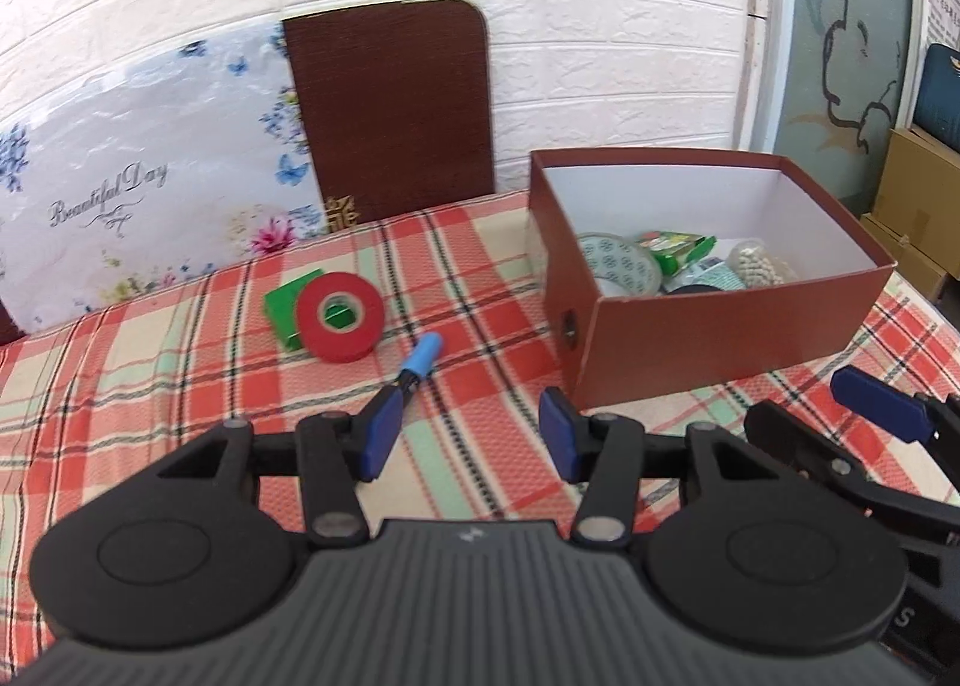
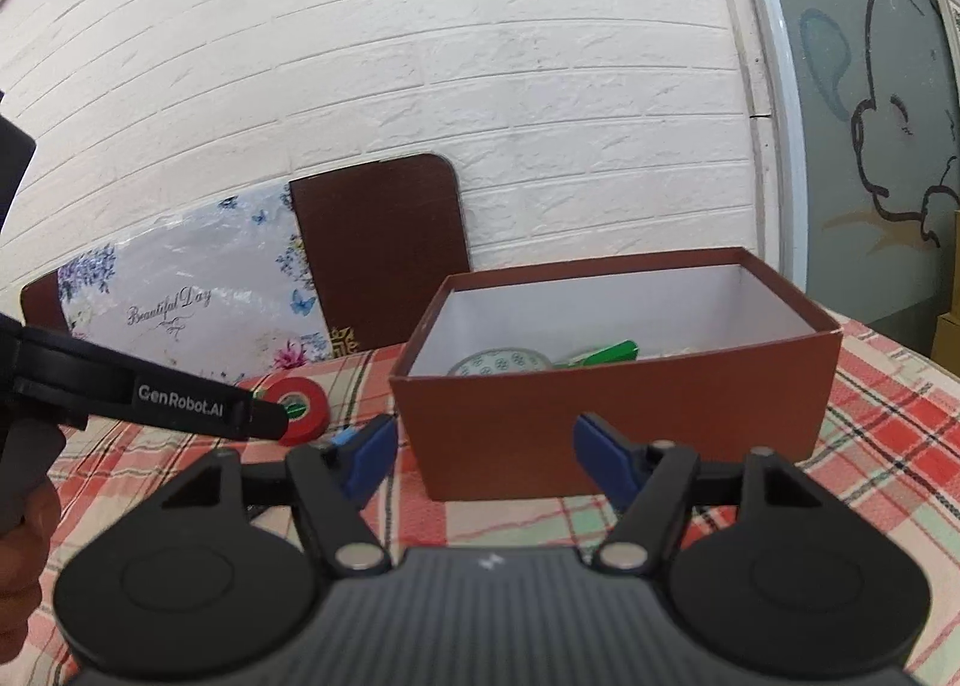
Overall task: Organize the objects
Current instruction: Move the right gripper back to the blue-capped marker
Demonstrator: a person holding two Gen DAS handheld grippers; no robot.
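On the plaid-covered desk (image 1: 150, 386), toward its far edge, a red tape roll (image 1: 340, 317) leans on a green pad (image 1: 282, 314); light and stiff, best pinched across its rim. A blue-capped marker (image 1: 422, 360) lies just right. The left gripper (image 1: 468, 434) and the right gripper (image 2: 486, 461) are both half-spread, empty. The brown box (image 1: 708, 338) sits rightward. Readable: "Beautiful Day", "GenRobot.AI".

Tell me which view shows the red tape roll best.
The left wrist view: the red tape roll lies whole on the checked cloth, overlapping a green packet. In the right wrist view, the left gripper's finger covers part of the roll.
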